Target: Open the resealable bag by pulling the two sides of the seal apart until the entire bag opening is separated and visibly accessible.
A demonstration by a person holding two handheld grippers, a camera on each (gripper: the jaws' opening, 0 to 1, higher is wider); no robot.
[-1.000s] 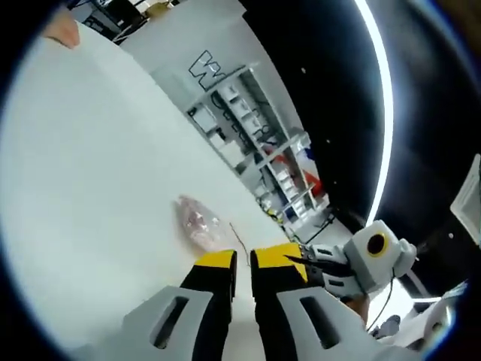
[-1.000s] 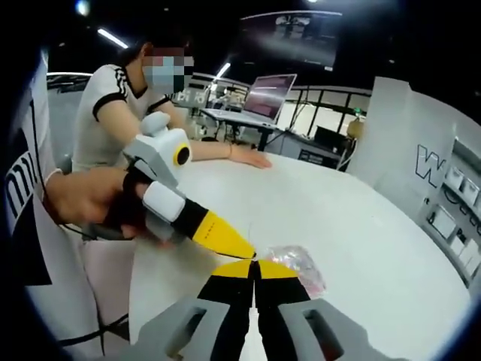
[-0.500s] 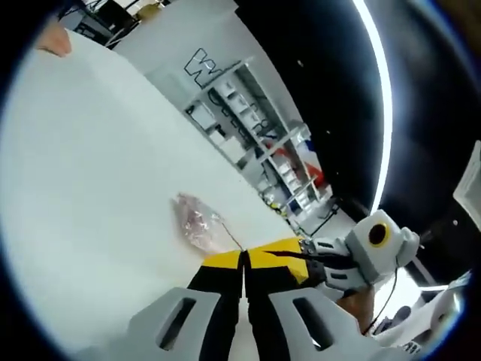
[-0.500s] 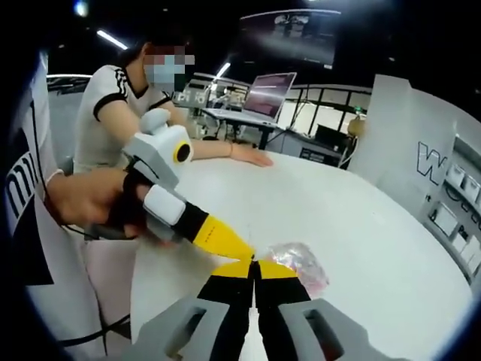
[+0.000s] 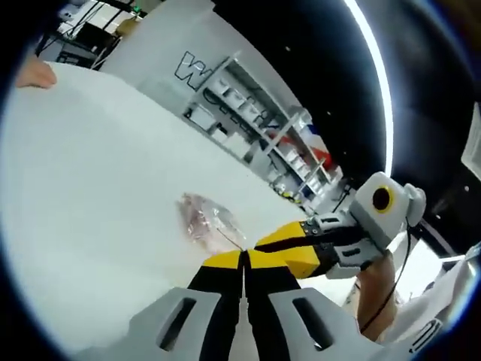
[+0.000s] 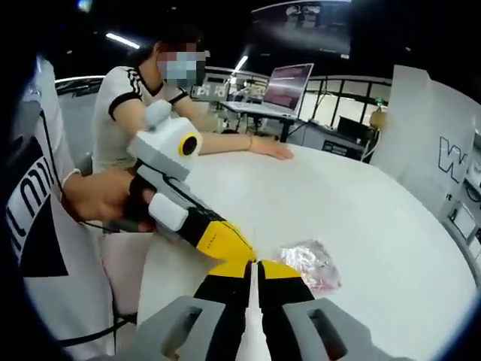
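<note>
We see the left tongs [image 5: 243, 259] clenched, yellow tips pressed together at the near edge of the resealable bag [image 5: 206, 220], apparently pinching one side of its seal, though the contact itself is too fine to resolve. The right tongs [image 6: 255, 268] are likewise clenched, tips together on the bag's [image 6: 311, 263] near edge. In the right gripper view the left tongs [image 6: 239, 247] enter from the left, held in a hand [image 6: 105, 199], their tip touching the right tongs' tips. In the left gripper view the right tongs [image 5: 264, 244] come in from the right, tip meeting ours. The bag, clear with pinkish contents, lies on the white bench [image 5: 90, 173] just ahead of both pairs of tongs. Beyond the left tongs a seated person [image 6: 139, 105] rests a forearm on the bench [image 6: 361, 203], with a laptop [image 6: 284, 81] behind.
</note>
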